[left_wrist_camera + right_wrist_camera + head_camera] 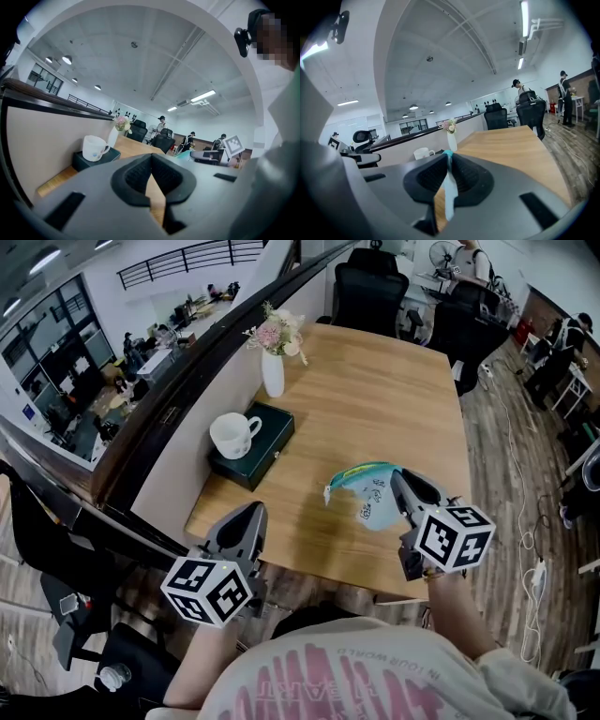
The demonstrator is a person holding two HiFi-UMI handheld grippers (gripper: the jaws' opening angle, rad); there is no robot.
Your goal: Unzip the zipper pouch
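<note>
In the head view a pale blue zipper pouch (372,497) with a teal zipper edge hangs a little above the wooden table (375,399), near its front right. My right gripper (401,482) is shut on the pouch's right end. The right gripper view shows a strip of the pale blue pouch (449,187) pinched between the pads of my right gripper (449,157). My left gripper (251,514) hovers at the table's front left edge, apart from the pouch. Seen in its own view, my left gripper (151,159) has its jaw tips meeting with nothing between them.
A white mug (232,434) stands on a dark green box (267,448) at the table's left side. A white vase with flowers (273,371) sits behind it, against a low partition (202,427). Black office chairs (370,292) stand at the far end.
</note>
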